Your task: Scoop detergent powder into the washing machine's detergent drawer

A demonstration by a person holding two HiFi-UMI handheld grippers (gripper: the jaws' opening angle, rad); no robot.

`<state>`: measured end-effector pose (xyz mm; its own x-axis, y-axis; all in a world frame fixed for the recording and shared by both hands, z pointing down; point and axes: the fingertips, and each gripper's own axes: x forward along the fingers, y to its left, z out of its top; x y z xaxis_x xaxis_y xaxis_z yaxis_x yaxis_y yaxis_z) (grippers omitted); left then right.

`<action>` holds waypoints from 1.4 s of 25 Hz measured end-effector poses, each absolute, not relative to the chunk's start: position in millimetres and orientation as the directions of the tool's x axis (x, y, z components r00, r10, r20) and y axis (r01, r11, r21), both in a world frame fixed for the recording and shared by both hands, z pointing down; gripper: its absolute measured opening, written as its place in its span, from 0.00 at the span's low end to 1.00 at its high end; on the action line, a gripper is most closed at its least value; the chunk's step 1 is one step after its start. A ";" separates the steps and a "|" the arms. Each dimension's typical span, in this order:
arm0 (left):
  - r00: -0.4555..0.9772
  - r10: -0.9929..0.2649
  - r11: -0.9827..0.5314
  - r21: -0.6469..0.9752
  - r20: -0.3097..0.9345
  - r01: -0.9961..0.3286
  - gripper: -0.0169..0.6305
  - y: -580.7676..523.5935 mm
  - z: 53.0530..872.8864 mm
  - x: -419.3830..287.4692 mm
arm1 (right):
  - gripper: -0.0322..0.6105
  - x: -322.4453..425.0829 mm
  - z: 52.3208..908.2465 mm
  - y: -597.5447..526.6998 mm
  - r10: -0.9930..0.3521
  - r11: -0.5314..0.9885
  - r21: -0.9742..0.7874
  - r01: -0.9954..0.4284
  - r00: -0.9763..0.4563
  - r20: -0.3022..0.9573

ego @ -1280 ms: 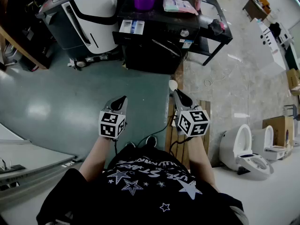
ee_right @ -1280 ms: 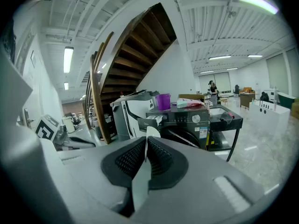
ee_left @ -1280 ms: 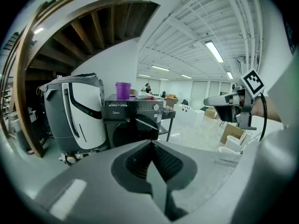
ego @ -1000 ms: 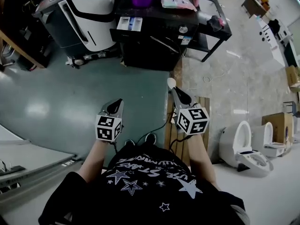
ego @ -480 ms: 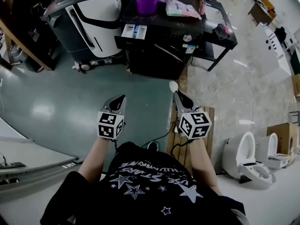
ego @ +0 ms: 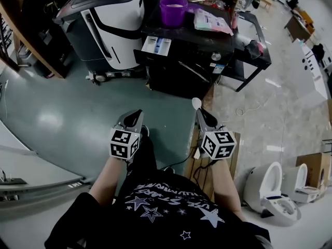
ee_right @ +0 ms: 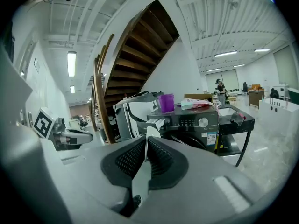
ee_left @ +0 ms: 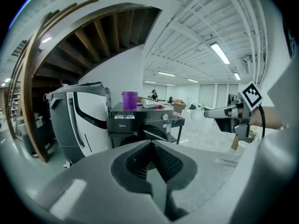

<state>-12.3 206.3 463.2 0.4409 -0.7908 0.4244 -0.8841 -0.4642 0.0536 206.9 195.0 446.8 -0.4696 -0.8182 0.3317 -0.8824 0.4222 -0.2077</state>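
The black washing machine (ego: 181, 53) stands ahead of me with its white detergent drawer (ego: 156, 44) pulled open at the top left. On its lid sit a purple cup (ego: 173, 10) and a detergent bag (ego: 210, 21). My right gripper (ego: 199, 111) is shut on a white spoon (ego: 196, 103) and is well short of the machine. The right gripper view has the spoon (ee_right: 142, 171) between the jaws, its bowl pointing at the drawer (ee_right: 156, 122). My left gripper (ego: 135, 114) is shut on nothing and level with the right. The left gripper view shows the machine (ee_left: 145, 125) far off.
A white-and-black appliance (ego: 109, 19) stands left of the washer, and a black side table (ego: 249, 45) stands right of it. A wooden pallet (ego: 199, 162) and a cable lie by my feet. Toilets (ego: 270, 188) stand at the lower right.
The washing machine now sits lower and nearer in the head view, as I have moved toward it. Both grippers keep their pose, the right still on the spoon.
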 end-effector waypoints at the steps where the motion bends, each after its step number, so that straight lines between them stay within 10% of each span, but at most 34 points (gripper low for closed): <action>1: 0.447 -0.786 -0.468 0.061 0.427 -0.882 0.03 197.5 466.1 -12.7 | 0.11 205.9 446.7 186.7 -0.820 0.417 -0.214 -0.884 -0.467 0.331; 35: 0.581 -0.725 -0.576 0.137 0.370 -0.806 0.03 -200.0 449.0 -101.0 | 0.11 131.2 361.0 -207.8 -0.908 0.315 -0.106 -0.943 -0.332 0.256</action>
<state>-101.0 -200.0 449.0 0.5810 -0.7251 0.3697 -0.8059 -0.5760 0.1369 131.2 -207.8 361.0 -0.3317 -0.9079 0.2564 -0.9433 0.3147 -0.1059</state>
